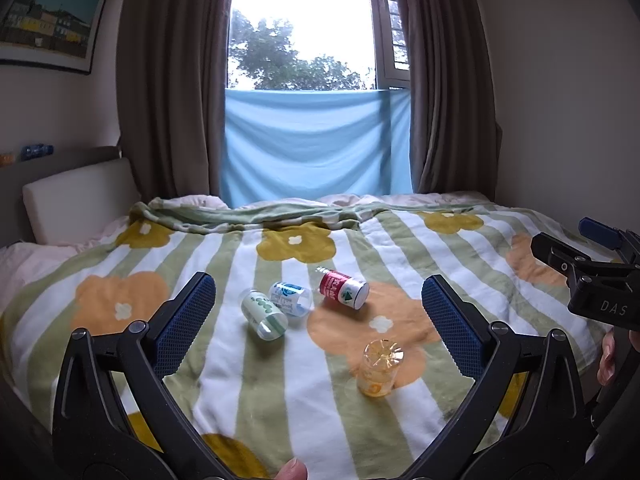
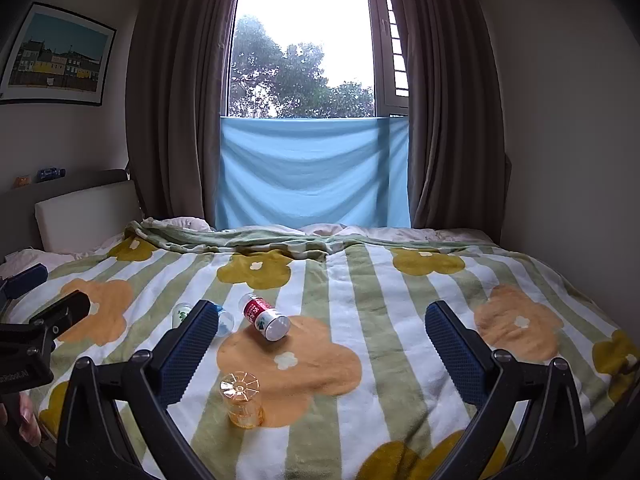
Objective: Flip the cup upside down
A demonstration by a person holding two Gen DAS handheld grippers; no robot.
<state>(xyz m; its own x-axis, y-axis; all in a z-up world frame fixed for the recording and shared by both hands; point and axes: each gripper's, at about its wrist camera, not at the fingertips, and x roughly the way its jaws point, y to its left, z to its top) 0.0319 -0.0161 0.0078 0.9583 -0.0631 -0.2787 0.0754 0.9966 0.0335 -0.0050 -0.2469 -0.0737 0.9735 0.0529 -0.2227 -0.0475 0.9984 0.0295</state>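
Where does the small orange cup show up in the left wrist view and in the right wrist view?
Left wrist view: orange cup stands base-up, lower centre-right, between the open fingers of the left hand-held gripper.
Right wrist view: orange cup sits lower left of centre, beside the left finger of the right hand-held gripper.
Shared landmark: red bottle lying beyond the cup.

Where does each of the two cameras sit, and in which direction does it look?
Left wrist: sits on the left gripper, looks across the bed toward the window; its open jaws frame the orange cup, with the right gripper at the right edge.
Right wrist: sits on the right gripper, faces the same way; its open jaws show, with the left gripper at the left edge.
Shared: the cup, standing base up, the red bottle lying on the flowered blanket, and the window.
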